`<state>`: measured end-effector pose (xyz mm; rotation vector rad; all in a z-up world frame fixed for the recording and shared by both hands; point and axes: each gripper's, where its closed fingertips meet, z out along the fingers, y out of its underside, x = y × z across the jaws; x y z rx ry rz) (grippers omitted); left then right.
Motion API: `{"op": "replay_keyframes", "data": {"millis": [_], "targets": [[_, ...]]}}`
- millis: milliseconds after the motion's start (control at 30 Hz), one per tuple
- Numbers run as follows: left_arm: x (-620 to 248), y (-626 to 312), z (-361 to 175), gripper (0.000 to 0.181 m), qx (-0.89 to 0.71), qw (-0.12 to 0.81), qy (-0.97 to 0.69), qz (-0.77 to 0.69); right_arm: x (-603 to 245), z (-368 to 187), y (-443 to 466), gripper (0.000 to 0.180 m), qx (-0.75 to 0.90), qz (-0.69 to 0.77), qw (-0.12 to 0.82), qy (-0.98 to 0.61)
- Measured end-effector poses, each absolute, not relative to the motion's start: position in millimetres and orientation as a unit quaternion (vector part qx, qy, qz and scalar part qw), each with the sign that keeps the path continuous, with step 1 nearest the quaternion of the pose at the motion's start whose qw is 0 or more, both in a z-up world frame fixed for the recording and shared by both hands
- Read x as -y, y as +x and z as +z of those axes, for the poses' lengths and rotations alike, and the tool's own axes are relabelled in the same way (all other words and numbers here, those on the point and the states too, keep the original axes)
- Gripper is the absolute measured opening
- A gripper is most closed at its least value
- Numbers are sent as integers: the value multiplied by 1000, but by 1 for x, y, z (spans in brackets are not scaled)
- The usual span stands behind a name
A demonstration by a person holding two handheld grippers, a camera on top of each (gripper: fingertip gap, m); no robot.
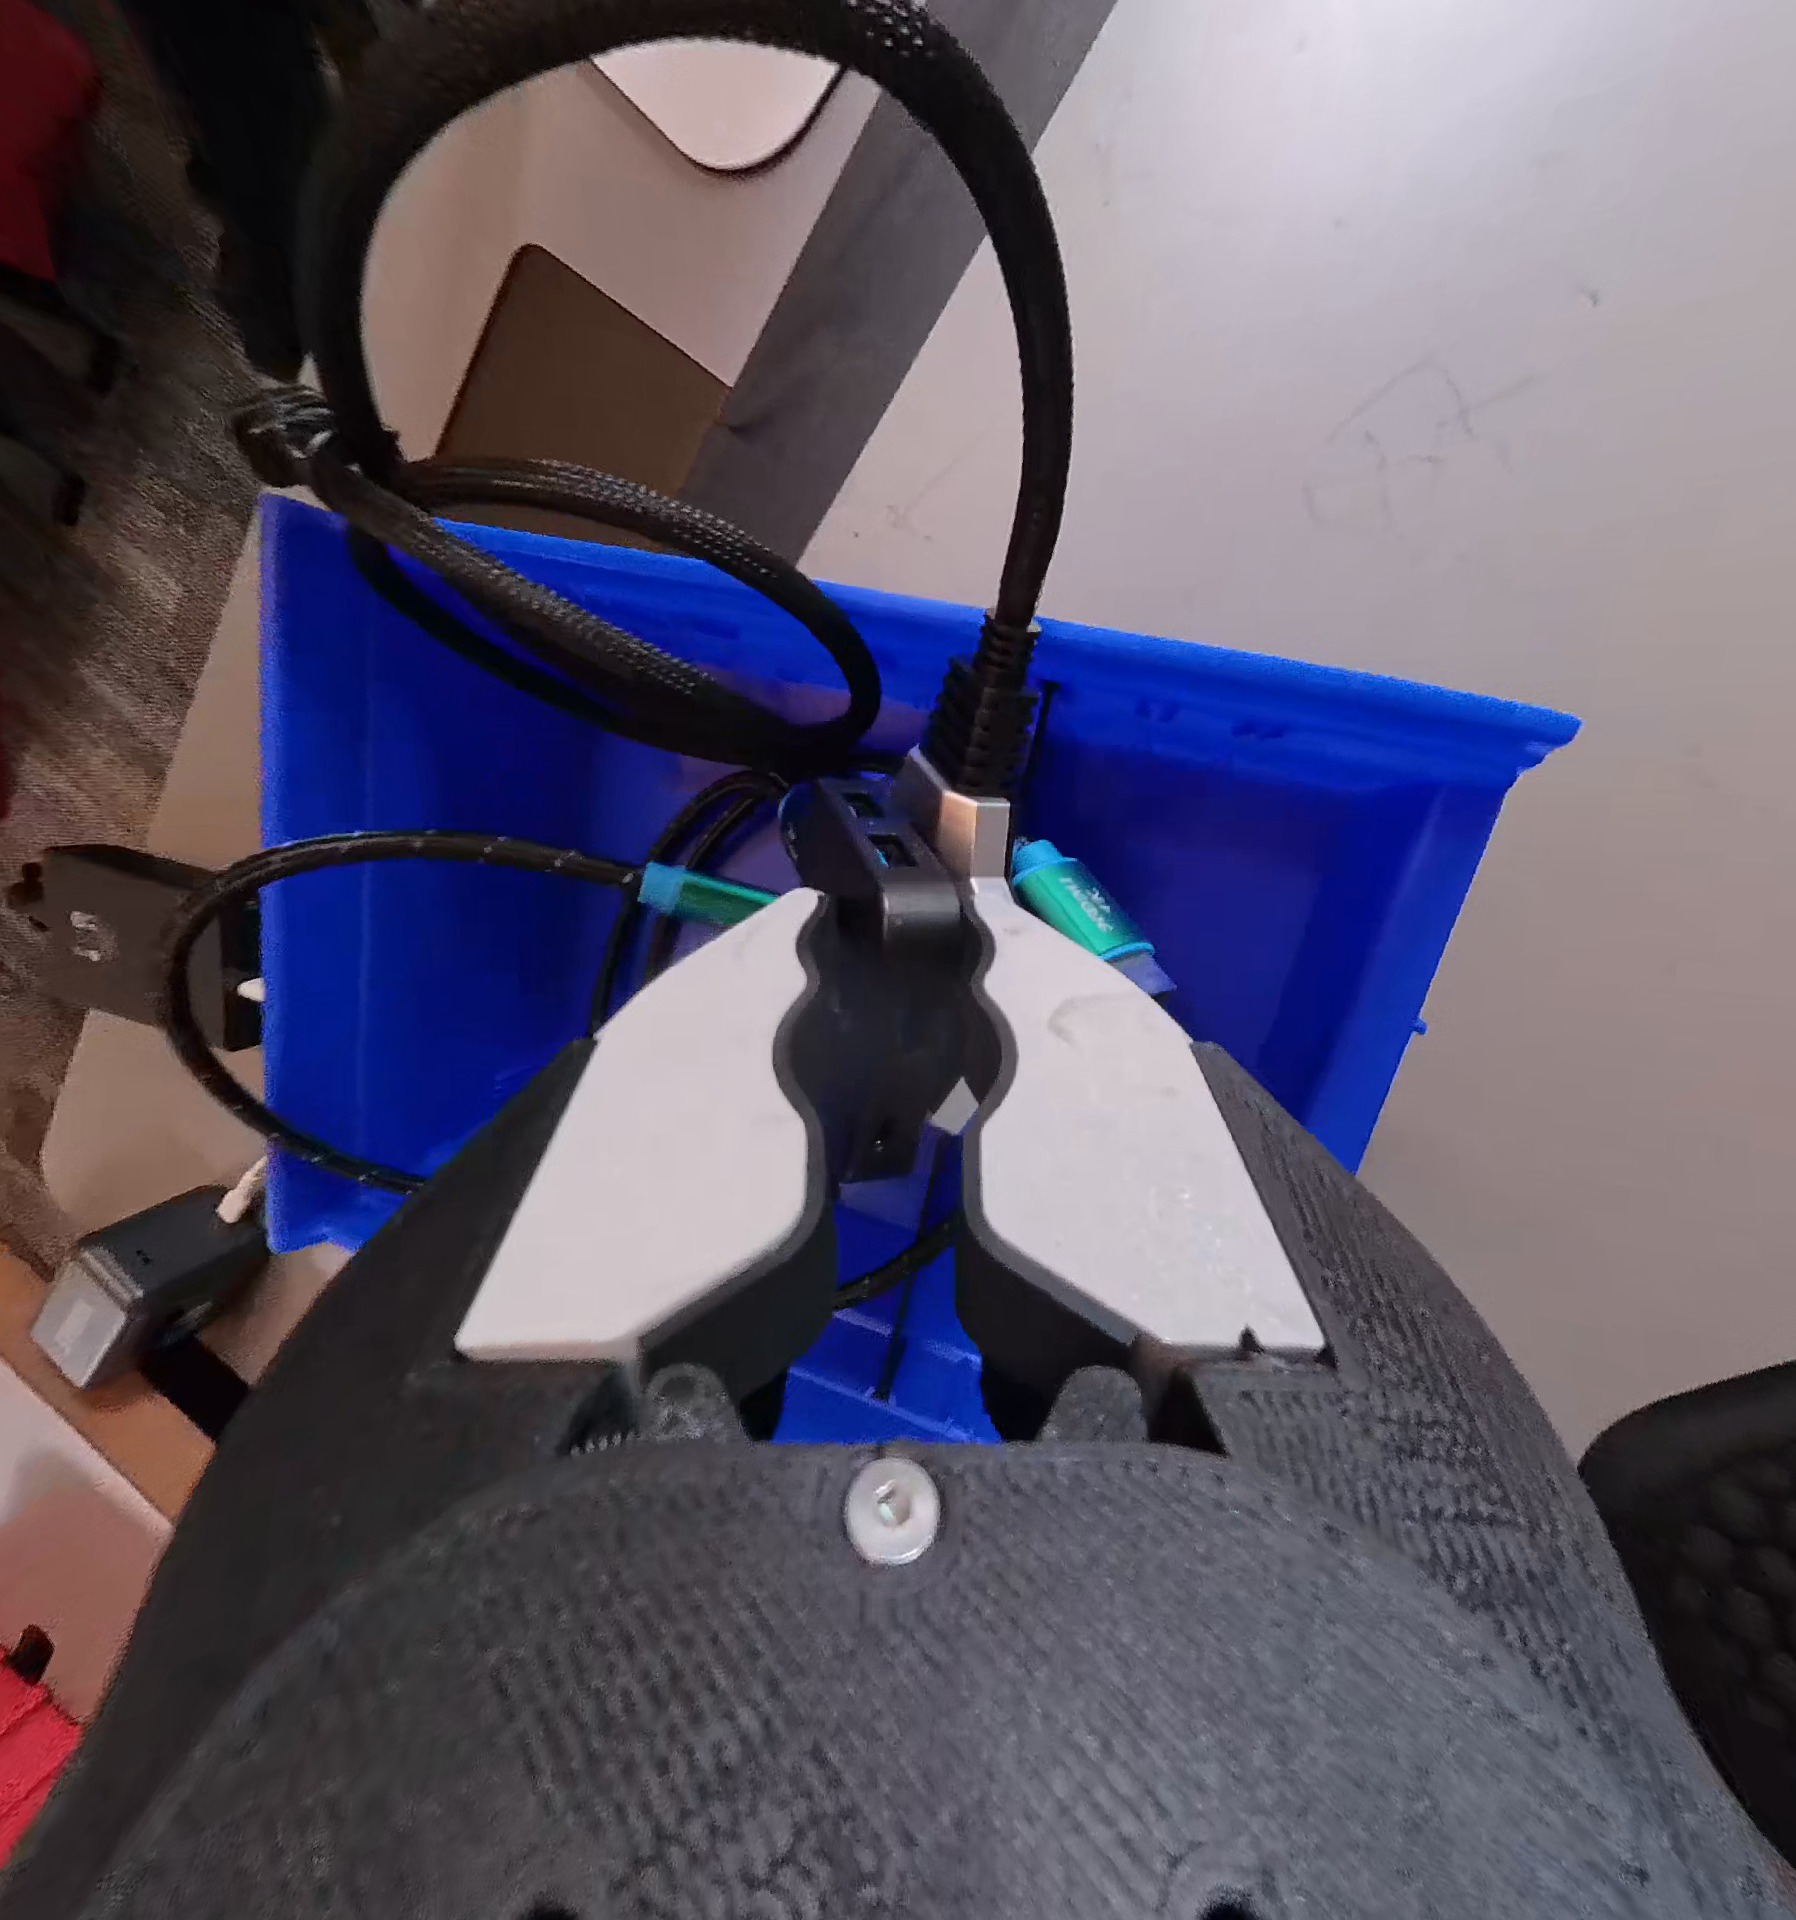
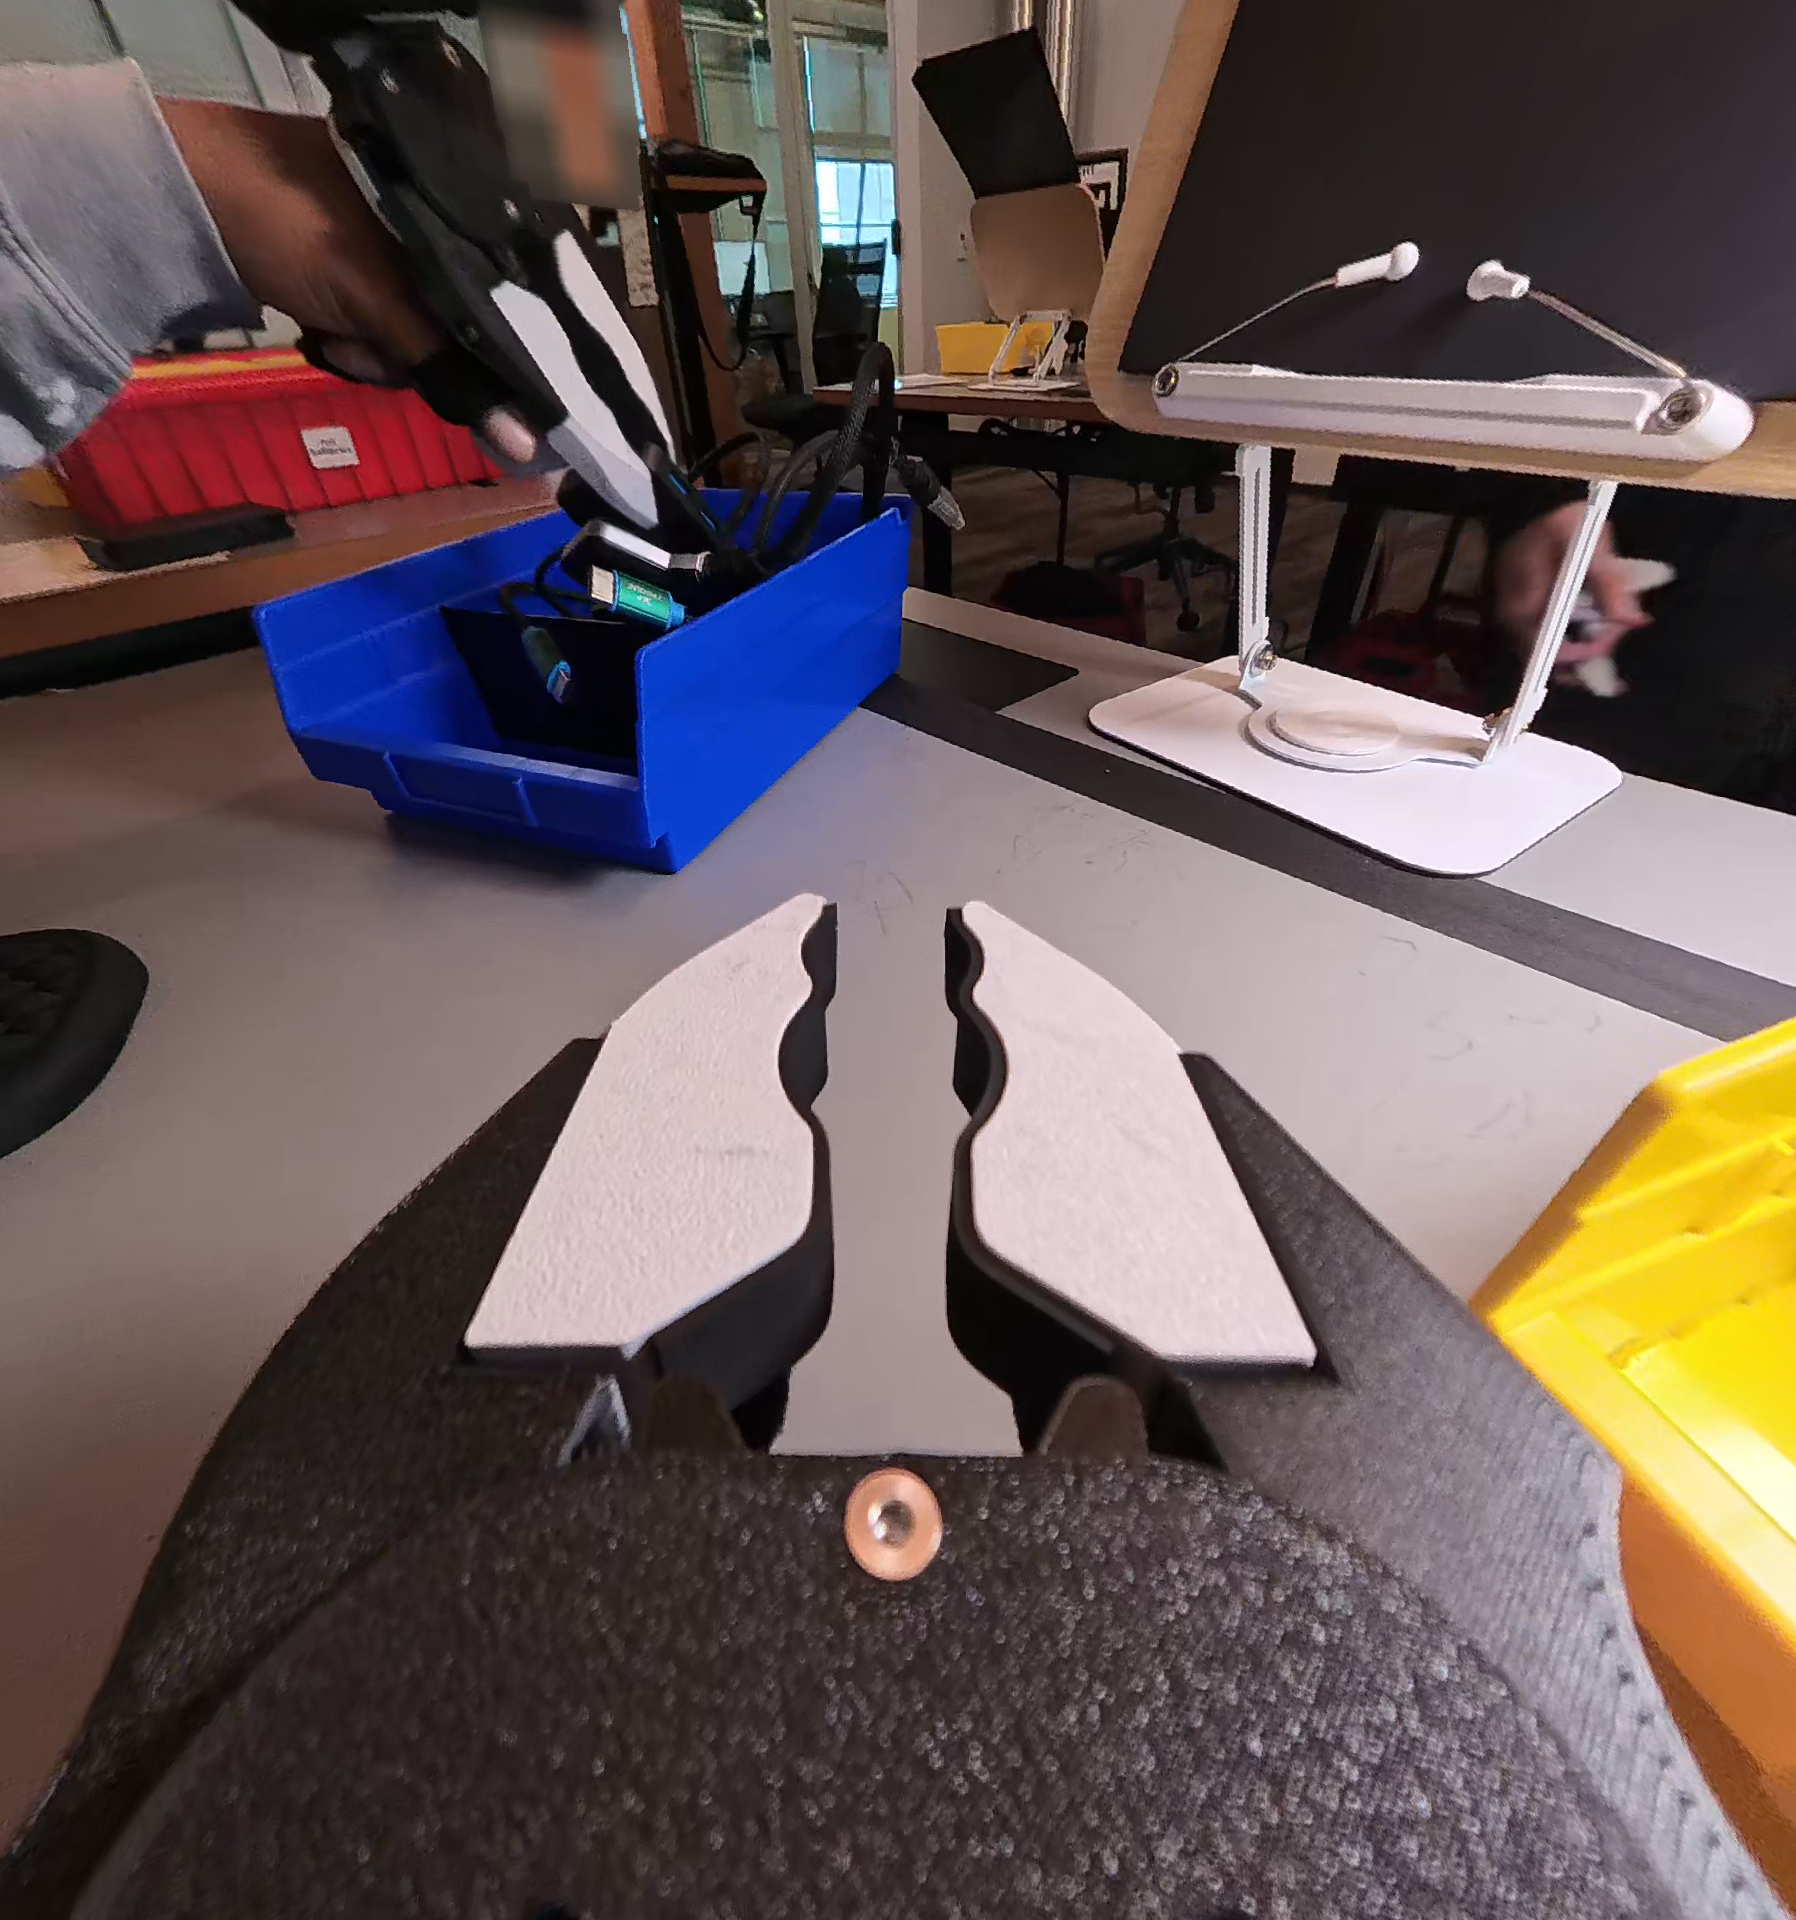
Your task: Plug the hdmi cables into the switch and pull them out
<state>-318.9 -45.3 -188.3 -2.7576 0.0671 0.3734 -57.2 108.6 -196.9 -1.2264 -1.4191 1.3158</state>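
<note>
My left gripper point(image 1: 894, 902) is shut on a small black HDMI switch point(image 1: 858, 831) and holds it over a blue bin point(image 1: 1237, 831). A silver HDMI plug point(image 1: 961, 826) on a thick black braided cable point(image 1: 1024, 312) sits in the switch. The cable loops up and back into the bin. Teal-ended cables point(image 1: 1070, 904) lie in the bin. In the right wrist view the left gripper point(image 2: 645, 499) reaches down into the blue bin point(image 2: 728, 707). My right gripper point(image 2: 889, 914) is open and empty above the grey table point(image 2: 1133, 935).
A yellow bin point(image 2: 1704, 1247) stands close at the right. A white stand point(image 2: 1393, 769) holding a dark board is at the back right. A black mesh chair back point(image 2: 11, 1029) is at the left edge. A red case point(image 2: 250, 436) sits on the far table.
</note>
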Motion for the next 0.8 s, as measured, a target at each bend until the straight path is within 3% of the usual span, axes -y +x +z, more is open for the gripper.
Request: {"op": "replay_keyframes", "data": {"millis": [367,800], "targets": [[54,-339,-115,15,-34,267,-925,266,-112,-206,-59,17,569,507,416,-496],[65,-301,27,15,-44,451,-814,365,-113,-204,-60,16,563,510,423,-494]]}}
